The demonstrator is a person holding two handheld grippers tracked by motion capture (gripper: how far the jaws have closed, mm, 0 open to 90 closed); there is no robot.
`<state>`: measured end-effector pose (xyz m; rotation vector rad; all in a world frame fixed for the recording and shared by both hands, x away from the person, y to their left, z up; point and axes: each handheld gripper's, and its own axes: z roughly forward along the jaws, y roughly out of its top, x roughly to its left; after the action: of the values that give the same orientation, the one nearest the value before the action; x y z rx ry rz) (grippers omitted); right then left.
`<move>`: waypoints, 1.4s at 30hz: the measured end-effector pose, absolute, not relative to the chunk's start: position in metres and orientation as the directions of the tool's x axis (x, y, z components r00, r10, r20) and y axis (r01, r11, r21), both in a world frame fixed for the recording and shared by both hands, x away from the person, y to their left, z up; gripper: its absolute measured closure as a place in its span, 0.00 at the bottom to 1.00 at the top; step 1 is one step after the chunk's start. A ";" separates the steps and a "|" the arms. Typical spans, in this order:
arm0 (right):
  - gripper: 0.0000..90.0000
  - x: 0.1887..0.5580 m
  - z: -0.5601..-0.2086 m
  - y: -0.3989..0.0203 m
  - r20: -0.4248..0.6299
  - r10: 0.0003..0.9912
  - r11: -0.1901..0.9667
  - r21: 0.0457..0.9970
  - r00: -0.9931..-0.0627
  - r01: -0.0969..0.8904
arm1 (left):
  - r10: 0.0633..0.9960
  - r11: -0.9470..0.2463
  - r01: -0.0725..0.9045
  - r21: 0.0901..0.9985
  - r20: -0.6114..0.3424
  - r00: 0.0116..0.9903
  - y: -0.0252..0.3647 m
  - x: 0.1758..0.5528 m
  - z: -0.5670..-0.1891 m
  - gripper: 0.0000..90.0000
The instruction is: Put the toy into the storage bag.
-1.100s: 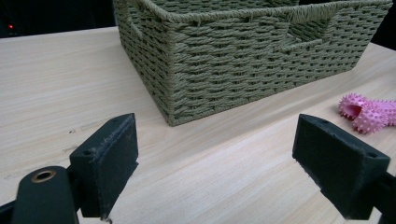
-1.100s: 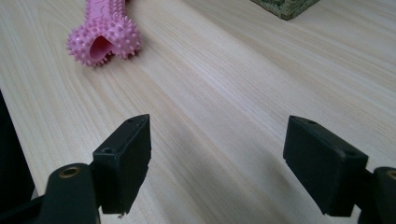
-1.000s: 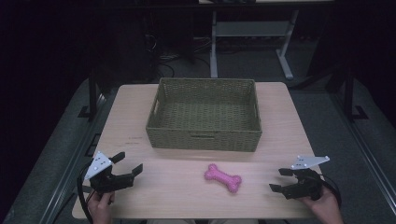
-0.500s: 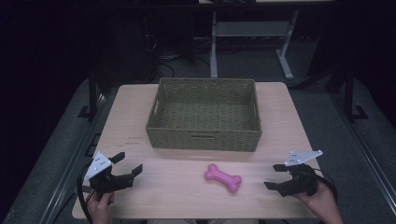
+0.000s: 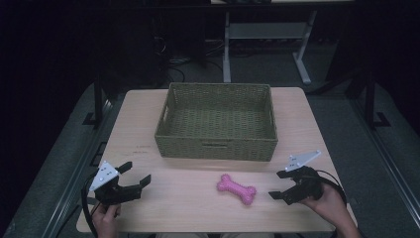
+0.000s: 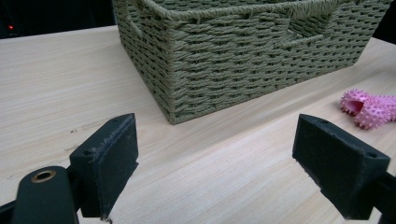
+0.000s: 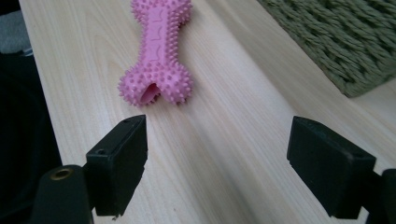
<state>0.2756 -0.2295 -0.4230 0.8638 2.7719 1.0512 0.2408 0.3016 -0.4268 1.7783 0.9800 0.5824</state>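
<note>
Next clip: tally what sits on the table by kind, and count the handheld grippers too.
Pink spiky bone toy: 1
Green woven basket: 1
Handheld grippers: 2, the left gripper and the right gripper, both open with nothing between the jaws
Total: 4

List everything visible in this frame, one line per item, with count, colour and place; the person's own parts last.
bone toy: one, pink and spiky, lying flat on the table in front of the basket, between the two grippers, nearer the right one.
basket: one, olive-green woven, rectangular, mid-table, nothing in it.
table: one, light wood.
desk frame: one, pale metal, on the floor beyond the table.
left gripper: one, black, near-left table edge, jaws open, holding nothing.
right gripper: one, black, near-right, jaws open, aimed at the bone toy.
</note>
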 end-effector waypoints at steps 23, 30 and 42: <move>0.22 0.290 -0.413 -0.189 0.136 0.447 0.678 0.593 -0.884 0.434 | 0.828 -0.187 0.354 0.917 -0.047 0.558 0.302 0.240 -0.426 0.15; 0.23 0.296 -0.414 -0.173 0.131 0.422 0.702 0.580 -0.897 0.414 | 0.828 -0.188 0.354 0.916 -0.046 0.559 0.302 0.240 -0.426 0.15; 0.24 0.301 -0.416 -0.148 0.118 0.372 0.743 0.556 -0.921 0.372 | 0.828 -0.186 0.354 0.916 -0.048 0.559 0.302 0.240 -0.426 0.15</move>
<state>0.3012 -0.1477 -0.4164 0.6255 2.9328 0.9359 0.2397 0.3020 -0.4264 1.7742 0.9794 0.5809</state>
